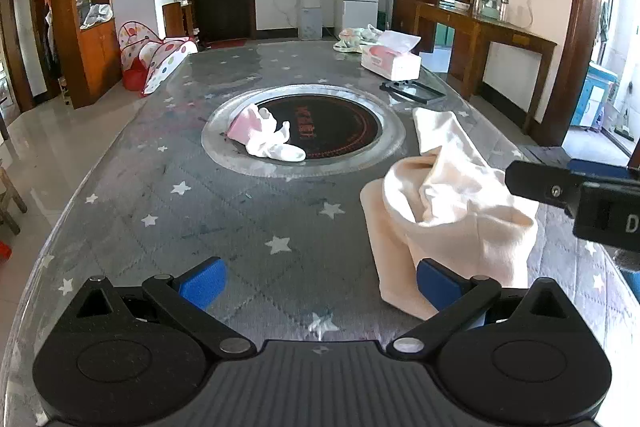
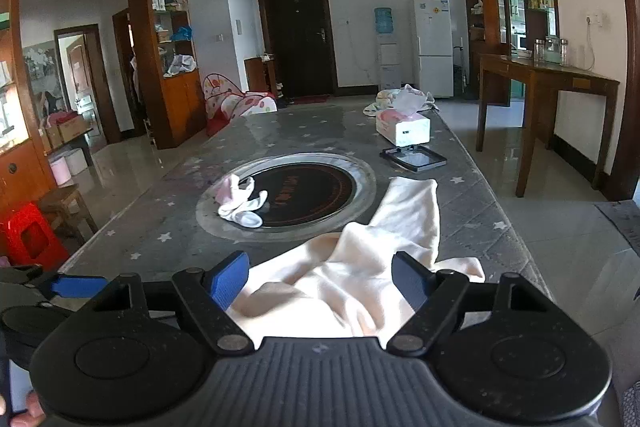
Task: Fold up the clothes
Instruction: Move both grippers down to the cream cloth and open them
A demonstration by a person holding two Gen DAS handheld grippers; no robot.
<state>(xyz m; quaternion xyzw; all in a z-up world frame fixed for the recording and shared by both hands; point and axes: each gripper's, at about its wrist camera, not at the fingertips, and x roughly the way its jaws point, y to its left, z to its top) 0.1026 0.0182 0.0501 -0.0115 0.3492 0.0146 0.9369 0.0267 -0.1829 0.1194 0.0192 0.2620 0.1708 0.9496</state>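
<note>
A cream garment (image 1: pixel 452 203) lies crumpled on the grey star-patterned table (image 1: pixel 200 219), at the near right. My left gripper (image 1: pixel 320 283) is open over bare table, its right pad at the garment's near edge. One of the right gripper's fingers (image 1: pixel 536 183) juts in from the right above the cloth. In the right wrist view, my right gripper (image 2: pixel 320 281) is open with the cream garment (image 2: pixel 360 267) lying loose under and between its pads. A small pink and white garment (image 1: pixel 268 137) rests on the round black hotplate (image 1: pixel 332 123) at the table's middle.
A tissue box (image 1: pixel 390 61), a black-framed tray (image 1: pixel 412 91) and a heap of light clothes (image 1: pixel 356 37) sit at the far right of the table. A wooden side table (image 2: pixel 548 75) stands to the right, a red stool (image 2: pixel 32 235) to the left.
</note>
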